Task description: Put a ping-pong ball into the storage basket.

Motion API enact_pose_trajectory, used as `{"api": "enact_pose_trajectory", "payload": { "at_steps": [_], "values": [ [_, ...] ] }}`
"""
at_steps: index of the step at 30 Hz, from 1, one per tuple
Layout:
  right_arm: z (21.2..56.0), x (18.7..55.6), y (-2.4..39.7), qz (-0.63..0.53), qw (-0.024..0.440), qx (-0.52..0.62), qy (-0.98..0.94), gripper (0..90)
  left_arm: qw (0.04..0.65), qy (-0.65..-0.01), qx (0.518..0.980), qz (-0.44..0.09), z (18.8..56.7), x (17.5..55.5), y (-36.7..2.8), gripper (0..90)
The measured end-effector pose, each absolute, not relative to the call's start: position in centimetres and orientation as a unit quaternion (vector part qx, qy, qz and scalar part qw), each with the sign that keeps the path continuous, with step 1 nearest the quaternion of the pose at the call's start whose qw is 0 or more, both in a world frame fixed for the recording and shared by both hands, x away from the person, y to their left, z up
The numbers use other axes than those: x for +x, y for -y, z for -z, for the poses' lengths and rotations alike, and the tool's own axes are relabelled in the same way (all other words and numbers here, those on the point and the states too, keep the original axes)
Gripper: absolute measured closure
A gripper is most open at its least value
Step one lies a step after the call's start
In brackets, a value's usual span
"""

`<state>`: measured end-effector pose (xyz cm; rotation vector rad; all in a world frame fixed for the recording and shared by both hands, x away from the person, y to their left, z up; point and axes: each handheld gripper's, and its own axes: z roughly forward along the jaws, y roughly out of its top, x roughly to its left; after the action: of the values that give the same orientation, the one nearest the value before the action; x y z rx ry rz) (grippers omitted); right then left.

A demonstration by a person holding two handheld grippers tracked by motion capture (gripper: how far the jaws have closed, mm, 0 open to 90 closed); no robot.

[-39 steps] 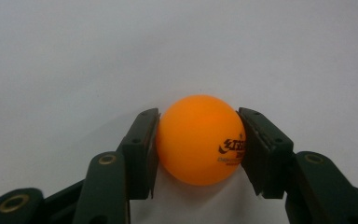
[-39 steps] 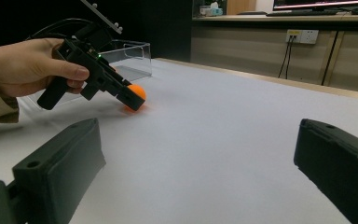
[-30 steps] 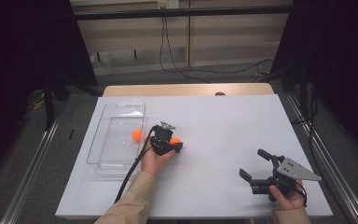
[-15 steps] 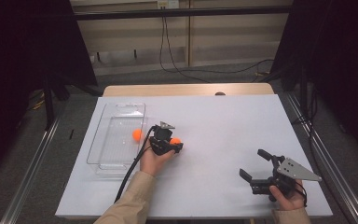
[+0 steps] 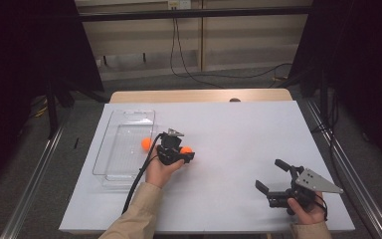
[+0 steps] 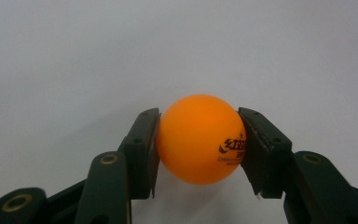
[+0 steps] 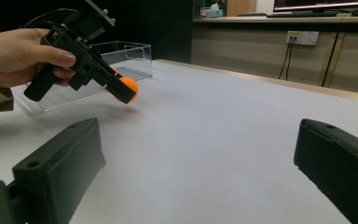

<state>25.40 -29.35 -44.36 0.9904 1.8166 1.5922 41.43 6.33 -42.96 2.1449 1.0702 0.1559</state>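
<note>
Altogether two orange balls (image 5: 146,144) (one gripped), one clear tray (image 5: 110,154).

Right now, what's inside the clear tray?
One orange ball lies in the clear tray, near its right wall. The left claw, shut on a second ball, covers that wall's edge.

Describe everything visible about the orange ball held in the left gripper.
The orange ball is a smooth, matte table-tennis ball, plastic by its look, with a small dark printed logo low on one side. It sits clamped between the two black pads of the left gripper, which press on opposite sides. In the right gripper view it hangs slightly above the white table, with a faint shadow below it. It lies just right of the clear plastic tray.
</note>
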Motion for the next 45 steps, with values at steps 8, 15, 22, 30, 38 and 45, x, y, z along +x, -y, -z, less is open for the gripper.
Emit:
{"api": "enact_pose_trajectory", "payload": {
  "at_steps": [8, 15, 22, 30, 38, 45],
  "values": [
    [44.4, 25.4, 29.4, -0.589, 0.263, 0.365, -0.672, 0.7, 0.366, -0.414, 0.831, -0.053, 42.2, 41.2, -6.8, 51.0],
    [44.4, 25.4, 29.3, -0.588, 0.262, 0.365, -0.673, 0.7, 0.369, -0.412, 0.832, -0.051, 41.7, 40.9, -6.9, 51.0],
    [44.3, 25.4, 29.3, -0.589, 0.262, 0.365, -0.672, 0.7, 0.37, -0.41, 0.833, -0.044, 41.3, 40.7, -7.1, 51.0],
    [44.3, 25.4, 29.3, -0.589, 0.261, 0.364, -0.673, 0.7, 0.37, -0.408, 0.834, -0.041, 40.8, 40.6, -7.4, 51.0],
    [44.3, 25.3, 29.3, -0.589, 0.261, 0.363, -0.673, 0.7, 0.372, -0.408, 0.833, -0.039, 40.3, 40.5, -7.8, 51.0],
    [44.3, 25.3, 29.3, -0.59, 0.261, 0.364, -0.673, 0.7, 0.378, -0.41, 0.829, -0.039, 39.8, 40.5, -8.2, 51.0]
  ]
}}
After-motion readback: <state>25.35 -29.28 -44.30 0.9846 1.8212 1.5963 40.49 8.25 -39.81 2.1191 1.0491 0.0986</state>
